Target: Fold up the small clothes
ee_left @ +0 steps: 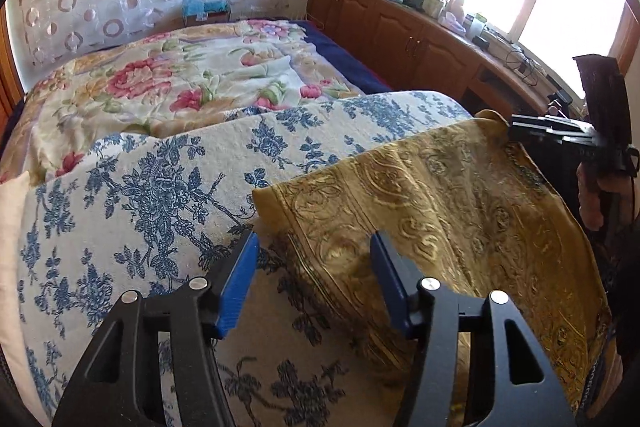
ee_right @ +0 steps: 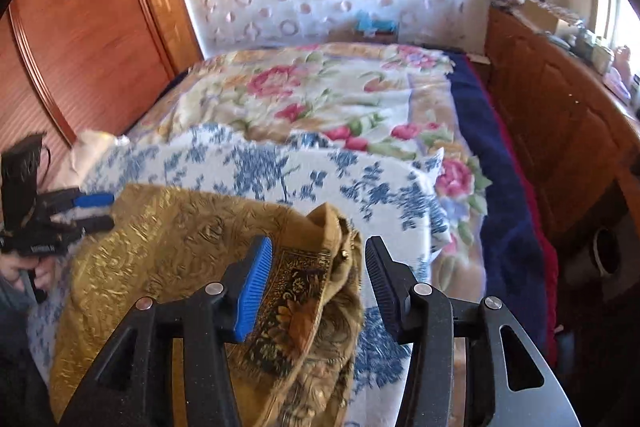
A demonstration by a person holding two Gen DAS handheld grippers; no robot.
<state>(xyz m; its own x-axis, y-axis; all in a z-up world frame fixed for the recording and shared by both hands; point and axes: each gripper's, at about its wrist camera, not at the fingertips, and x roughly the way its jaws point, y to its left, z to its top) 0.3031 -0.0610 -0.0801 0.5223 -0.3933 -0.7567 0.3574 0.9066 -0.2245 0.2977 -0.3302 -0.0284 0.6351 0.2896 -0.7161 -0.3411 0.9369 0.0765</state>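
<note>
A gold brocade garment (ee_left: 440, 195) lies spread on a blue-flowered white cover (ee_left: 140, 187) on the bed. My left gripper (ee_left: 315, 243) hovers open over the garment's near left edge, which runs between the fingers without touching the blue pads. In the right wrist view, the right gripper (ee_right: 320, 245) stands open with the garment's (ee_right: 168, 239) bunched, folded-over corner lying loose between its fingers. The right gripper (ee_left: 516, 131) shows by the garment's far right corner, a hand on its grip. The left gripper (ee_right: 106, 211) sits at the cloth's left edge.
A pink-flowered blanket (ee_left: 180, 75) covers the far part of the bed over a dark blue sheet (ee_right: 492, 155). Wooden cabinets (ee_left: 400, 35) with clutter on top run along the right under a window. A wooden headboard (ee_right: 80, 27) stands at the left.
</note>
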